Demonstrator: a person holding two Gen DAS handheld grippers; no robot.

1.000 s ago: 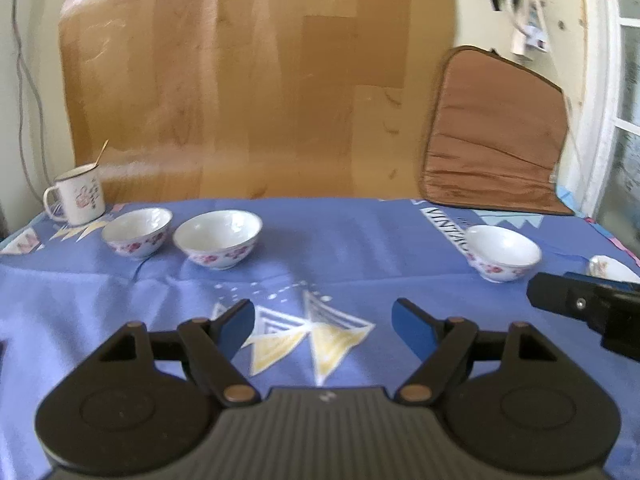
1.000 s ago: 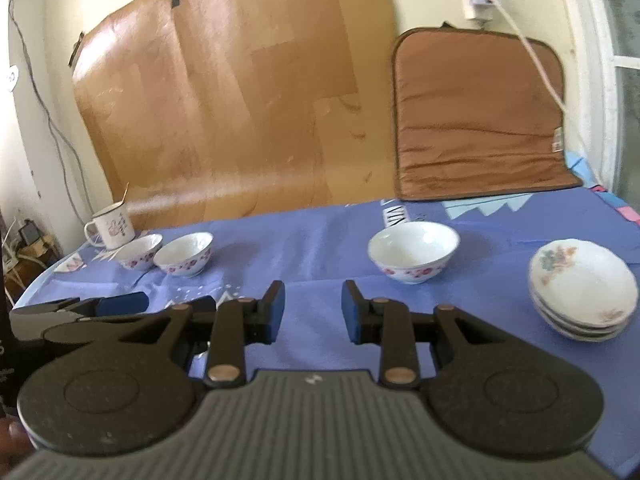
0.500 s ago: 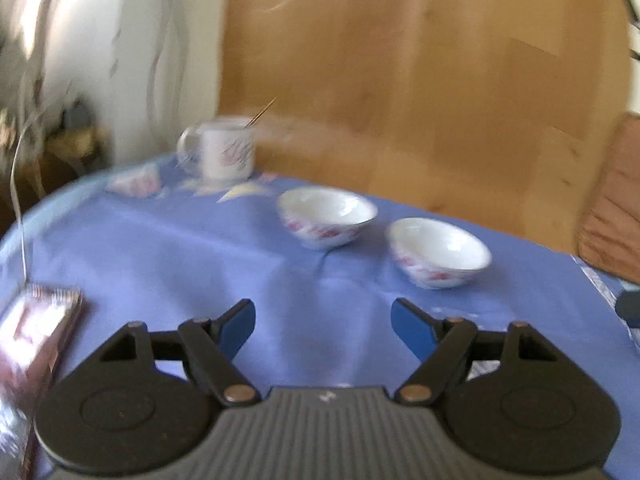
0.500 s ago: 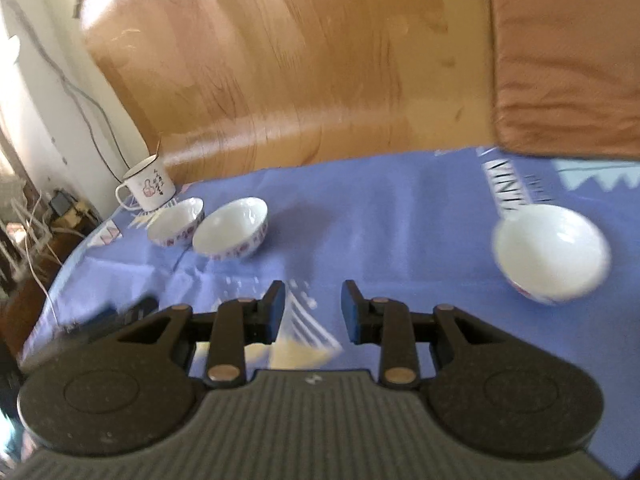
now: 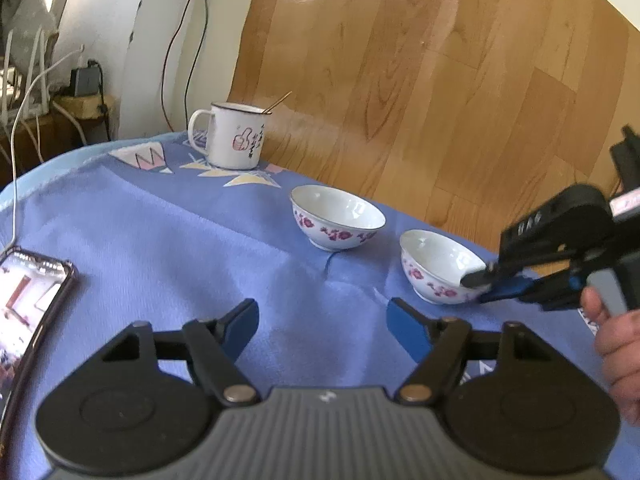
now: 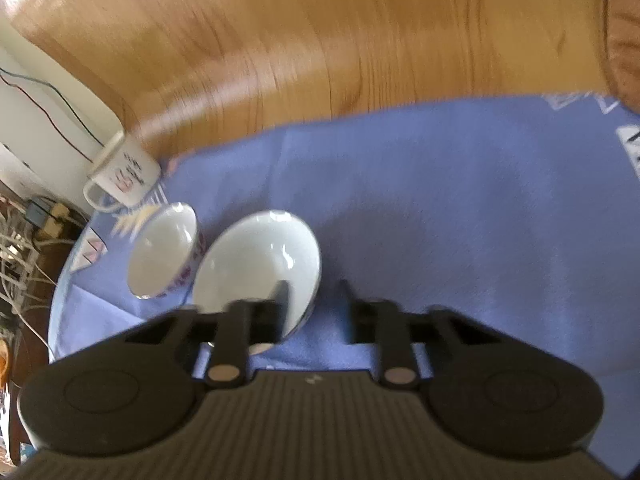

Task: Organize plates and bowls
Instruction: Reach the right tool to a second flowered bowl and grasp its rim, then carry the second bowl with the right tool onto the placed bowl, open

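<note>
Two white bowls with pink flowers stand side by side on the blue cloth (image 5: 160,240). The far bowl (image 5: 336,218) (image 6: 162,252) stands free. My right gripper (image 5: 478,286) (image 6: 314,304) comes in from the right, its jaws closing on the rim of the near bowl (image 5: 436,266) (image 6: 260,264): one finger inside, the blue pad outside. My left gripper (image 5: 322,316) hovers over bare cloth in front of both bowls. Its jaws are wide apart and closing slightly, with nothing between them. The right wrist view is blurred.
A white enamel mug (image 5: 236,136) (image 6: 124,174) with a spoon stands at the cloth's back left. A phone (image 5: 28,300) lies at the left edge. A wooden board (image 5: 400,60) leans behind the table. A person's hand (image 5: 616,340) holds the right gripper.
Both views swung left, so the third bowl and the plate stack dropped out of sight. The right gripper travelled left to the pair of bowls and now straddles the near bowl's rim.
</note>
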